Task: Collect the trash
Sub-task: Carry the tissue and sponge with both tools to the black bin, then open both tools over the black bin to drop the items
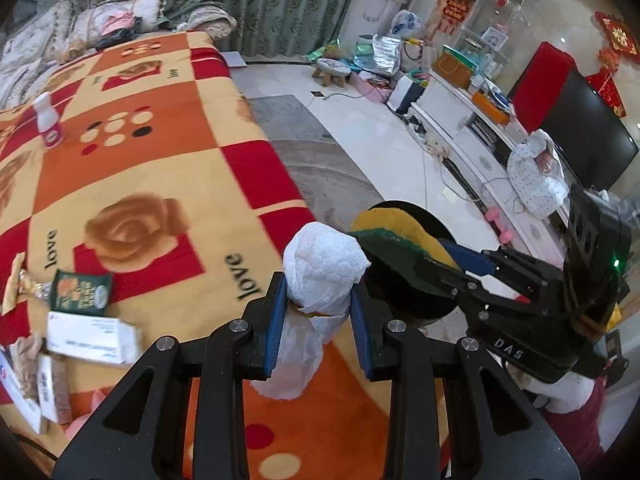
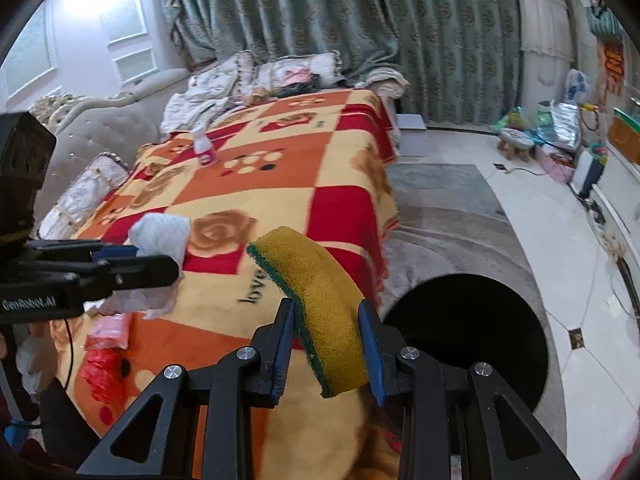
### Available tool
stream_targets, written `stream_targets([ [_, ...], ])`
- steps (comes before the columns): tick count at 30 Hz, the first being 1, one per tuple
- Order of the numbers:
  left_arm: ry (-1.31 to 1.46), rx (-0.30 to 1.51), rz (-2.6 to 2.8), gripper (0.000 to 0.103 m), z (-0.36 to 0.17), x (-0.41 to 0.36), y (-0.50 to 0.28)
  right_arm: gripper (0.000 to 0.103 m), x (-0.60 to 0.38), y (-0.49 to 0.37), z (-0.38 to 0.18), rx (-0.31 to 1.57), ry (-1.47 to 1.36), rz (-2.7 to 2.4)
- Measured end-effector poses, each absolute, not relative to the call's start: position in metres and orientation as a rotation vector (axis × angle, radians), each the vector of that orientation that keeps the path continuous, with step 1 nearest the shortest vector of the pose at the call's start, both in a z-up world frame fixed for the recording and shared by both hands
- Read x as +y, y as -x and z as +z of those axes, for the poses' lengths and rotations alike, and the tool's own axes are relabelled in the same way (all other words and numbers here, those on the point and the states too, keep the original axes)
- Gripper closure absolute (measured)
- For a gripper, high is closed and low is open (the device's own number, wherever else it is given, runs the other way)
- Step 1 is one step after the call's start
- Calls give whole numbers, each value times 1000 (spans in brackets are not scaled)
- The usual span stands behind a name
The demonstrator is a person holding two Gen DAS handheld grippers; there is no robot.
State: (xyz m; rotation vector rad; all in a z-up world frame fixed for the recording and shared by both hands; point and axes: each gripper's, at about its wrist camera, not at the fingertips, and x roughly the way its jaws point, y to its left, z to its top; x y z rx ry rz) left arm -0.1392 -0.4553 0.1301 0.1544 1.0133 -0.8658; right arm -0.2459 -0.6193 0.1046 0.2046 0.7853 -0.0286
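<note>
Both grippers carry trash toward the dark bin by the bed.

The left gripper [image 1: 318,308] has its jaws squeezed onto a white tissue wad [image 1: 322,276], which stands up between them so it will not slip out. The right gripper [image 2: 328,346] has its jaws pressed on a yellow and green sponge [image 2: 320,304]; the sponge bends over because it is soft. Both are held over the edge of the bed [image 2: 260,184], near the round black bin [image 2: 466,340] on the floor, most likely so the trash can drop in. More trash waits on the blanket: a white box [image 1: 94,340], a green packet [image 1: 80,292] and a small bottle [image 1: 48,122], well apart from the bin.
</note>
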Motion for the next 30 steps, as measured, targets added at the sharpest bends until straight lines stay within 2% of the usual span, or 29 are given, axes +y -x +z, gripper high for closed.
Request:
stream_targets([
  [21, -89, 1122, -1007, 73, 105, -554, 151, 72, -706, 286, 71, 833, -313, -227],
  [24, -65, 1119, -1023, 63, 104, -560, 153, 72, -715, 288, 69, 832, -326, -258],
  [26, -36, 1121, -1038, 48, 103, -561, 152, 70, -719, 289, 67, 832, -325, -280],
  [28, -12, 1128, -1051, 47, 103, -561, 150, 53, -721, 290, 68, 832, -308, -307],
  [30, -23, 1126, -1042, 47, 105, -558, 148, 51, -720, 290, 68, 827, -303, -308],
])
